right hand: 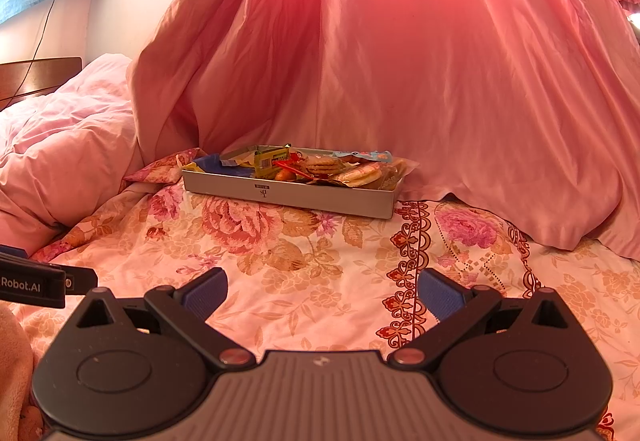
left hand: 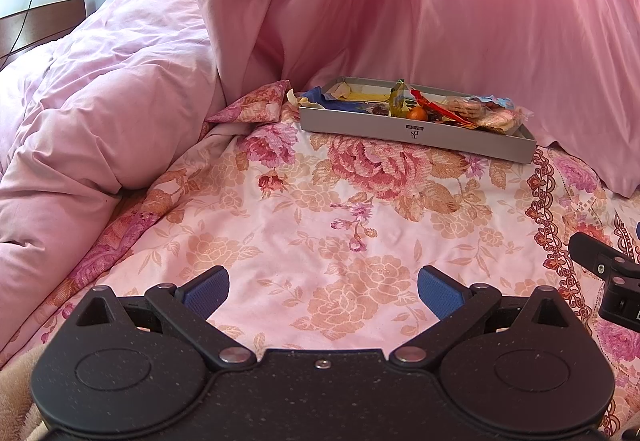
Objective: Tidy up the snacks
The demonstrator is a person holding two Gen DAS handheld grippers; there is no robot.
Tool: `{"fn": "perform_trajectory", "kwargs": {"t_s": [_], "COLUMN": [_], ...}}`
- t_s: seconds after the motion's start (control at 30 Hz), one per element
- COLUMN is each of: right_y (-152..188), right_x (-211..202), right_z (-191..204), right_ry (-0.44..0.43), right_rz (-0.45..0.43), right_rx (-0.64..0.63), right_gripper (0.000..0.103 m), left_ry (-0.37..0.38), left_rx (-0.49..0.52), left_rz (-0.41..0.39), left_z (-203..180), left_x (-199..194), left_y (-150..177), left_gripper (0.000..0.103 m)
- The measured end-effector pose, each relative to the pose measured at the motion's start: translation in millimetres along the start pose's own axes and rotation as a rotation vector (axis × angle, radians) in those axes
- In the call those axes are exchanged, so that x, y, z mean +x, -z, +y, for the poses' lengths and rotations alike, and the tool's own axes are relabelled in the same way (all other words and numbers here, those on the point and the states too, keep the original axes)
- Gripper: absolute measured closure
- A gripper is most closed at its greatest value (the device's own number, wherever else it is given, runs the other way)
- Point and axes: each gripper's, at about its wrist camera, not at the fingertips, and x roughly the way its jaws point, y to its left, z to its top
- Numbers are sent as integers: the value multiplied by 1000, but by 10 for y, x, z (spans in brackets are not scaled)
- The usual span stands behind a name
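Box: a shallow grey cardboard box (left hand: 416, 133) sits on the floral bedspread (left hand: 304, 209) at the far side of the bed, against the hanging pink curtain (left hand: 460, 13); a small logo is printed on its near wall.
Left part of the box: a blue wrapper (left hand: 340, 104) lies over pale yellow packaging, and one blue corner hangs over the left rim.
Middle of the box: a yellow-green packet (right hand: 269, 160) stands tilted, with a small orange fruit (left hand: 417, 114) just beside it and a red wrapper (left hand: 438, 108) slanting across.
Right part of the box: round crackers in clear bags (right hand: 362, 173) are piled up, with a light blue packet (left hand: 498, 101) behind them; the bags spill slightly over the right rim.
My left fingers (left hand: 323, 291): spread wide and released, holding nothing, low over the bedspread and well apart from the box.
My right fingers (right hand: 322, 291): also spread wide and released, empty, near side of the bed, the box far ahead.
Bedding: a rumpled pink duvet (left hand: 100, 113) is heaped on the left.
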Motion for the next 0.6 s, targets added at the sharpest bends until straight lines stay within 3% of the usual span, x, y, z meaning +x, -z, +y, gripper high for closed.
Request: {"fn": "perform_trajectory", "kwargs": {"t_s": [0.2,0.6], "right_y": [-6,1], "right_x": [3,0], "right_z": [-4,42], "right_ry": [0,-6], "right_rz": [-1,-5], "right_rx": [-1,-16], "right_gripper": [0,0], "left_ry": [-17,0], "left_rx": [53,29], "left_rz": [29,28], "left_z": [-2,39], "left_x": [-1,-14], "left_y": [-21,-25], "left_gripper": [3,3]}}
